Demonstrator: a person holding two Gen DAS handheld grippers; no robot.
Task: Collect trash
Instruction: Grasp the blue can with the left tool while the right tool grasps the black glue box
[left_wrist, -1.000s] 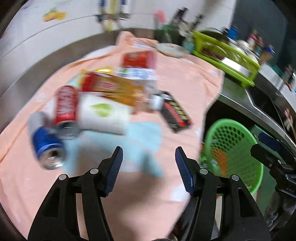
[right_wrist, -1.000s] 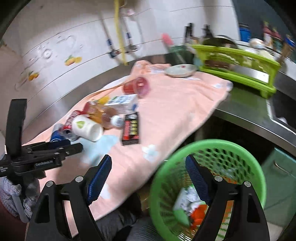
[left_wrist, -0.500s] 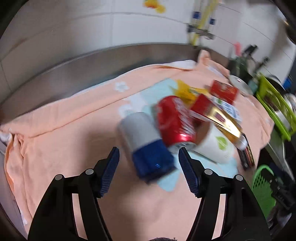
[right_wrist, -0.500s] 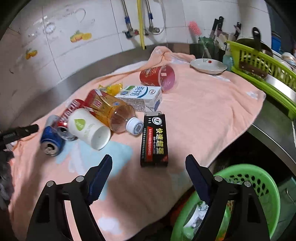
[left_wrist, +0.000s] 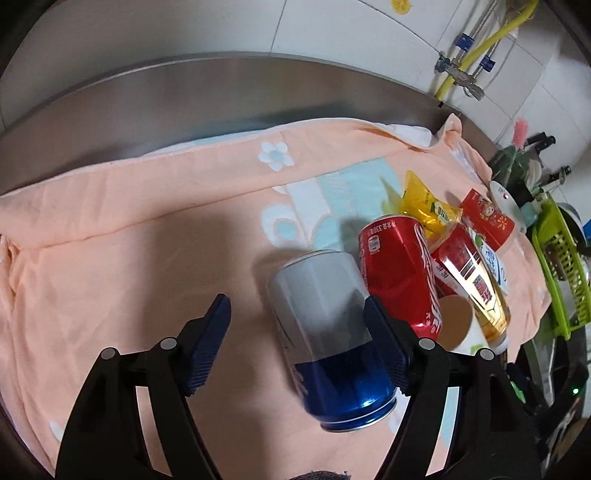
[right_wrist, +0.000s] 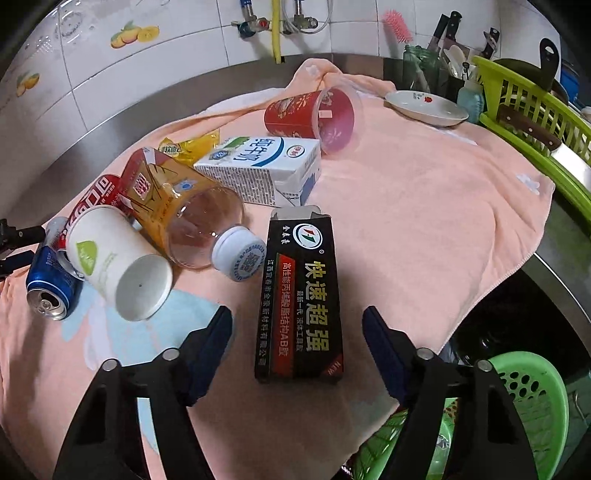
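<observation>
on peach towel (right_wrist: 424, 206): red can (left_wrist: 399, 273) crowding blue can (left_wrist: 332, 332) between spread, widening left gripper (left_wrist: 295, 339); right gripper (right_wrist: 297, 341) spread but narrowing, astride black box (right_wrist: 301, 291).

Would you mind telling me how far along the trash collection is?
Done: some rubbish already lies in the green basket. In hand: nothing yet; the left gripper, opening, straddles the blue can, and the right gripper, closing, straddles the black box. Left: everything on the towel.
</observation>
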